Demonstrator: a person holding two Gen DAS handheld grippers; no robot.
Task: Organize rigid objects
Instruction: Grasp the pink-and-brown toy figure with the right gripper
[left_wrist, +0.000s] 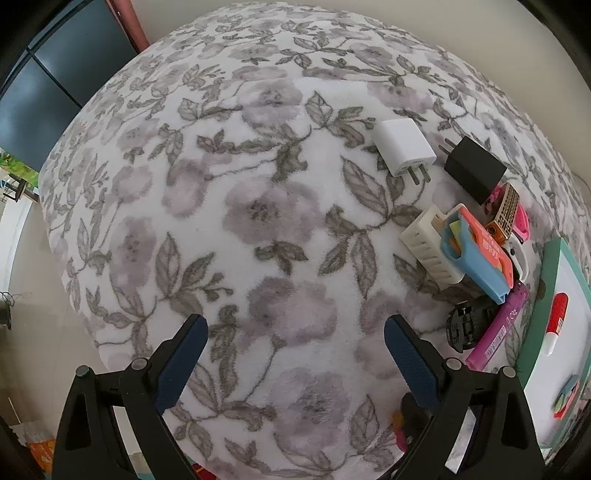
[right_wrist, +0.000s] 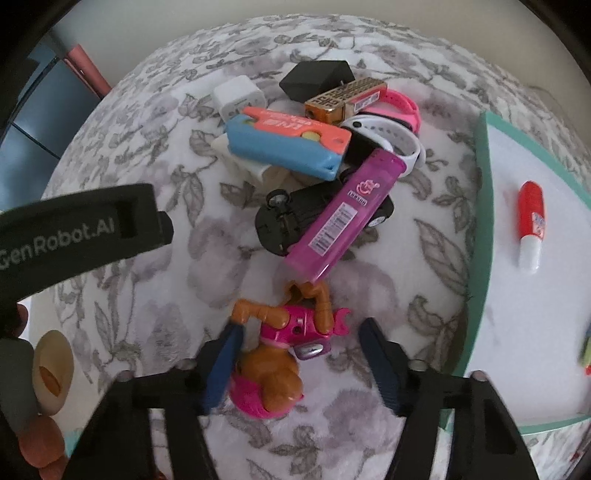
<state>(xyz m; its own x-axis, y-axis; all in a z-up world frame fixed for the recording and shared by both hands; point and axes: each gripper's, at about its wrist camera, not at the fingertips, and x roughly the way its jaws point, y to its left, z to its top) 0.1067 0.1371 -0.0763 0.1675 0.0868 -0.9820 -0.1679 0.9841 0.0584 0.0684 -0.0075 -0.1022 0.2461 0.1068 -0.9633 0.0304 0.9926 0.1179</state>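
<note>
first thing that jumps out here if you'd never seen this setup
The heap of small things on the floral blanket: a purple lighter lying across a black toy car, with a blue and orange case behind. Nearest, a pink and brown toy dog sits between the right tool's fingers, the left finger touching it.

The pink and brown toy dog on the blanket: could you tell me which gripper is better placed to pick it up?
Right. The right gripper already straddles the toy dog, jaws open around it. The left gripper hovers over bare blanket.
</note>
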